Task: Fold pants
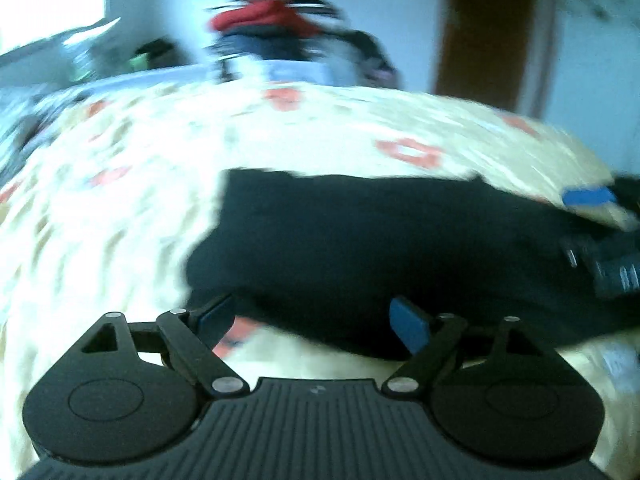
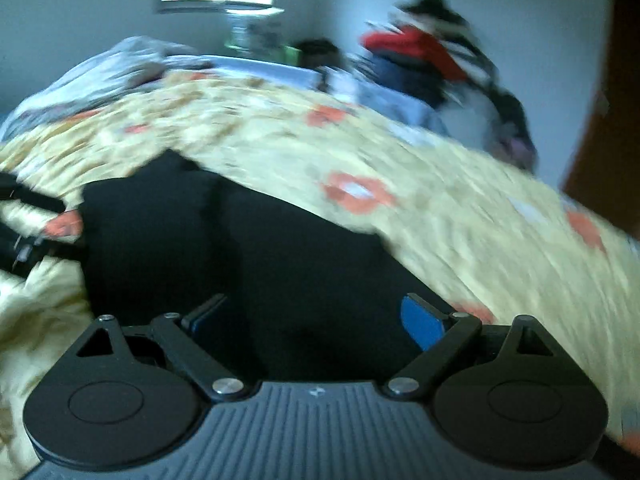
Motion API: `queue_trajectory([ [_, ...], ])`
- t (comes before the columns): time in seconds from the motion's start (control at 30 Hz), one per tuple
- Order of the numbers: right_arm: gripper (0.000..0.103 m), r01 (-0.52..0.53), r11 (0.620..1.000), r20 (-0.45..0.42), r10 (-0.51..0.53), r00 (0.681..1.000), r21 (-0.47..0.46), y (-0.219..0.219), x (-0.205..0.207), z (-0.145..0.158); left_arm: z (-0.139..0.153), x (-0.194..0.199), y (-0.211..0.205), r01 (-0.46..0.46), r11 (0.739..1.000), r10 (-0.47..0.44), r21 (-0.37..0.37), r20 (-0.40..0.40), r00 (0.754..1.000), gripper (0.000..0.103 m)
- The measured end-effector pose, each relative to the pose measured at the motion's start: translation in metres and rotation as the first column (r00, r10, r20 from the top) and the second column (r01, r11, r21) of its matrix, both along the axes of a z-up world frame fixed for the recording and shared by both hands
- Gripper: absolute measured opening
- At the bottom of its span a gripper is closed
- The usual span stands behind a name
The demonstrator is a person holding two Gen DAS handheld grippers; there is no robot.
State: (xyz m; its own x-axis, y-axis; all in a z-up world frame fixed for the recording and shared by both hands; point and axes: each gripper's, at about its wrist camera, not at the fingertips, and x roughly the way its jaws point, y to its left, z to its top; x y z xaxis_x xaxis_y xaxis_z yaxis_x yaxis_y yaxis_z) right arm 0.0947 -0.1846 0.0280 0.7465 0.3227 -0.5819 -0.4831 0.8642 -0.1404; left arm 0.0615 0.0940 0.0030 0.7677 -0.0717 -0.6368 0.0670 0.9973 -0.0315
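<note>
floral bedspread (image 1: 120, 208) carries the black pants (image 1: 360, 248), bunched flat. left gripper (image 1: 316, 322) and right gripper (image 2: 316, 320) hang wide, empty; motion blur suggests speed, risking a one-layer pinch.

The pants (image 1: 360, 248) are soft, dull black cloth. The bed (image 1: 120, 200) has flowered cloth. The hand-held gripper (image 1: 312, 320) is matt black plastic.

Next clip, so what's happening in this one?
A person with a handheld gripper in each hand is folding black pants on a bed with a floral cover. The left gripper and right gripper are both open over the near edge of the pants, gripping nothing. The frames are motion-blurred. Loose clothes are piled at the bed's far side.
</note>
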Motion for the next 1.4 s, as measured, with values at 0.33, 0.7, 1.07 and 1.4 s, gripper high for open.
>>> queue_trajectory([
  [0.33,0.07,-0.354,0.86,0.188,0.442,0.877,-0.368,0.165,-0.038,-0.015,0.01,-0.015,0.099,-0.309,0.921,0.317,-0.237,-0.006,0.948,0.086],
  [0.7,0.016,-0.408,0.806,0.116,0.497,0.86,-0.43,0.231,-0.018,-0.043,0.001,-0.018,0.129,-0.355,0.891,0.364,-0.283,-0.023,0.931,0.087],
  [1.07,0.016,-0.331,0.909,0.105,0.366,0.925,-0.255,0.195,-0.024,-0.013,0.019,0.009,0.111,-0.257,0.941,0.27,-0.221,0.027,0.963,0.087],
  [1.4,0.07,0.384,0.923,0.047,-0.382,0.923,-0.036,-0.06,-0.039,0.007,0.029,0.029,-0.008,0.045,0.987,-0.043,-0.154,0.016,0.999,0.091],
])
